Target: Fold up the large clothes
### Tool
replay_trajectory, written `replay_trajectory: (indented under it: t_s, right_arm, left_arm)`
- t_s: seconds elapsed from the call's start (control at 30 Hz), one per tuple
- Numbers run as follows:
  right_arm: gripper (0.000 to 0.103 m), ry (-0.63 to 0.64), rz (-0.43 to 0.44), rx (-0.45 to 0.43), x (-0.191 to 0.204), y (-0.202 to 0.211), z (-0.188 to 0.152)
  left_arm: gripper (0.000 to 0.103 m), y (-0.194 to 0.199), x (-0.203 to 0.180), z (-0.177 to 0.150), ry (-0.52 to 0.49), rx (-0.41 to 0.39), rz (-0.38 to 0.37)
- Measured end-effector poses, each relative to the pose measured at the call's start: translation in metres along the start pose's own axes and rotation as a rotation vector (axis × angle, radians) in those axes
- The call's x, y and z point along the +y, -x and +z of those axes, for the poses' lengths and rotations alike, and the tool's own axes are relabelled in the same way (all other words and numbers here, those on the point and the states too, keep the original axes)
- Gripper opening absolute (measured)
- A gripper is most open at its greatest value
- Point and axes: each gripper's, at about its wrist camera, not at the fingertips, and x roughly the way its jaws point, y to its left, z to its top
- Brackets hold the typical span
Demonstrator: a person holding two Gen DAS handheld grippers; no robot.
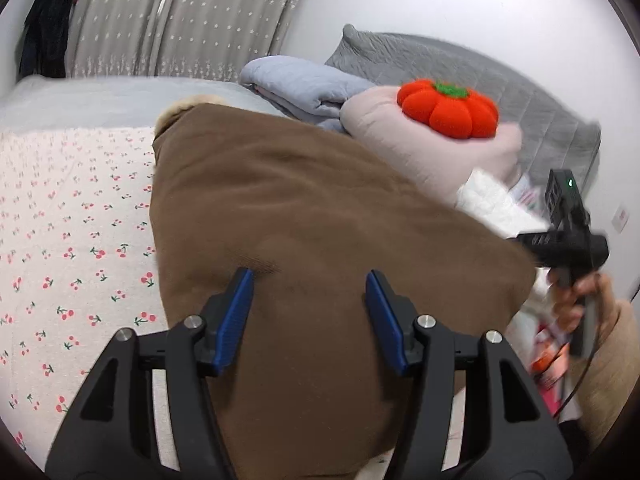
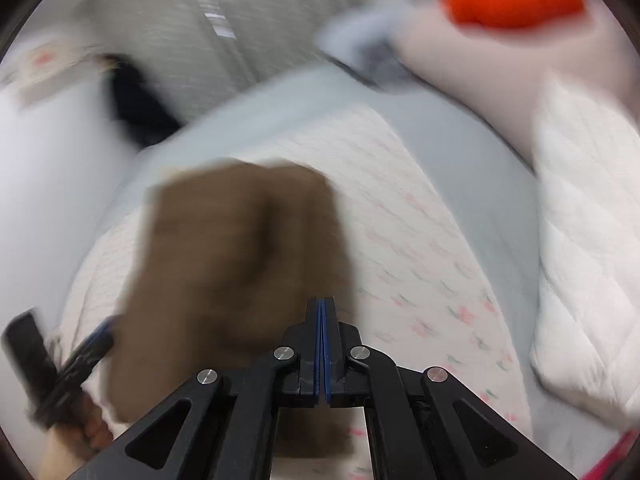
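A large brown garment (image 1: 320, 240) lies folded on the cherry-print bed sheet (image 1: 72, 248). My left gripper (image 1: 310, 280) is open, its blue pads just above the garment's near part, holding nothing. My right gripper shows at the right edge of the left wrist view (image 1: 568, 240), off the garment's right edge. In the blurred right wrist view my right gripper (image 2: 322, 304) is shut with pads pressed together and nothing visible between them, above the brown garment (image 2: 240, 260). The left gripper (image 2: 86, 352) shows at lower left.
An orange pumpkin cushion (image 1: 448, 110) sits on a pink pillow (image 1: 420, 144) at the bed's head. A folded blue blanket (image 1: 304, 88), a grey quilt (image 1: 500, 76) and white quilted bedding (image 2: 588, 248) lie on the right. Curtains (image 1: 180, 16) hang behind.
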Motion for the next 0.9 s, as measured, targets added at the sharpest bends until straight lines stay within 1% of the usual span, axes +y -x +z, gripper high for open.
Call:
replay_trajectory:
  t_s: [0.03, 0.07, 0.1, 0.13, 0.17, 0.2, 0.23, 0.3, 0.33, 0.37, 0.4, 0.43, 0.47, 0.5, 0.53, 0.57, 0.6, 0.63, 0.7, 0.73, 0.77, 0.8, 0.83, 0.87, 0.9]
  right_arm:
    - [0.004, 0.005, -0.002, -0.015, -0.003, 0.005, 0.001]
    - [0.006, 0.036, 0.006, -0.050, 0.003, 0.016, 0.003]
    - [0.010, 0.058, 0.036, -0.077, 0.010, 0.024, 0.005]
    - [0.017, 0.084, 0.080, -0.105, 0.022, 0.033, 0.008]
    - [0.035, 0.102, 0.104, -0.119, 0.031, 0.037, 0.010]
    - [0.047, 0.102, 0.104, -0.119, 0.031, 0.037, 0.010]
    - [0.048, 0.152, 0.152, -0.161, 0.062, 0.043, 0.013]
    - [0.048, 0.223, 0.188, -0.187, 0.095, 0.037, 0.013]
    - [0.048, 0.223, 0.188, -0.187, 0.095, 0.037, 0.013]
    - [0.048, 0.255, 0.195, -0.205, 0.113, 0.028, 0.011]
    - [0.048, 0.291, 0.166, -0.204, 0.133, 0.003, 0.007]
    - [0.046, 0.302, 0.108, -0.179, 0.136, -0.020, 0.005]
    - [0.044, 0.302, 0.108, -0.179, 0.136, -0.020, 0.005]
    - [0.031, 0.312, 0.031, -0.150, 0.135, -0.043, 0.001]
    - [0.020, 0.329, -0.064, -0.121, 0.129, -0.065, -0.006]
    - [0.014, 0.361, -0.142, -0.084, 0.120, -0.090, -0.015]
    - [0.014, 0.379, -0.160, -0.067, 0.111, -0.107, -0.026]
    - [0.014, 0.392, -0.181, -0.075, 0.107, -0.107, -0.033]
    - [0.014, 0.352, -0.164, -0.065, 0.107, -0.097, -0.032]
    - [0.014, 0.345, -0.153, -0.066, 0.104, -0.090, -0.033]
    - [0.018, 0.345, -0.153, -0.066, 0.104, -0.090, -0.033]
    - [0.023, 0.341, -0.136, -0.070, 0.103, -0.083, -0.034]
    - [0.029, 0.339, -0.117, -0.072, 0.103, -0.075, -0.035]
    - [0.045, 0.317, -0.062, -0.079, 0.105, -0.059, -0.033]
    - [0.066, 0.317, -0.062, -0.079, 0.105, -0.059, -0.033]
  left_arm:
    - [0.059, -0.004, -0.004, -0.003, -0.027, 0.006, 0.017]
    - [0.059, -0.009, -0.009, -0.006, -0.058, 0.012, 0.037]
    - [0.059, -0.011, -0.011, -0.006, -0.068, 0.012, 0.042]
    - [0.059, -0.012, -0.012, -0.006, -0.073, 0.012, 0.039]
    - [0.059, -0.013, -0.011, -0.005, -0.068, 0.014, 0.027]
    - [0.059, -0.013, -0.010, -0.003, -0.062, 0.015, 0.021]
    - [0.059, -0.014, -0.009, -0.002, -0.058, 0.017, 0.013]
    - [0.059, -0.015, -0.010, -0.003, -0.070, 0.019, 0.012]
    - [0.059, -0.015, -0.010, -0.003, -0.077, 0.020, 0.013]
    - [0.059, -0.015, -0.010, -0.002, -0.081, 0.022, 0.011]
    - [0.059, -0.015, -0.009, -0.002, -0.082, 0.024, 0.007]
    - [0.059, -0.015, -0.008, -0.002, -0.082, 0.026, 0.003]
    - [0.059, -0.014, -0.008, -0.002, -0.083, 0.027, 0.000]
    - [0.059, -0.014, -0.007, -0.002, -0.084, 0.029, -0.009]
    - [0.059, -0.013, -0.006, -0.002, -0.082, 0.032, -0.031]
    - [0.059, -0.014, -0.007, -0.002, -0.081, 0.038, -0.061]
    - [0.059, -0.014, -0.010, -0.002, -0.086, 0.041, -0.067]
    - [0.060, -0.014, -0.014, -0.003, -0.102, 0.039, -0.044]
    - [0.063, -0.013, -0.016, -0.002, -0.117, 0.056, -0.020]
    - [0.065, -0.011, -0.014, 0.000, -0.103, 0.062, -0.029]
    - [0.067, -0.009, -0.010, 0.003, -0.080, 0.068, -0.043]
    - [0.068, -0.006, -0.005, 0.008, -0.040, 0.079, -0.058]
    - [0.074, -0.004, 0.001, 0.012, 0.000, 0.086, -0.067]
    - [0.080, -0.002, 0.006, 0.014, 0.034, 0.089, -0.069]
    - [0.082, 0.001, 0.014, 0.017, 0.077, 0.089, -0.062]
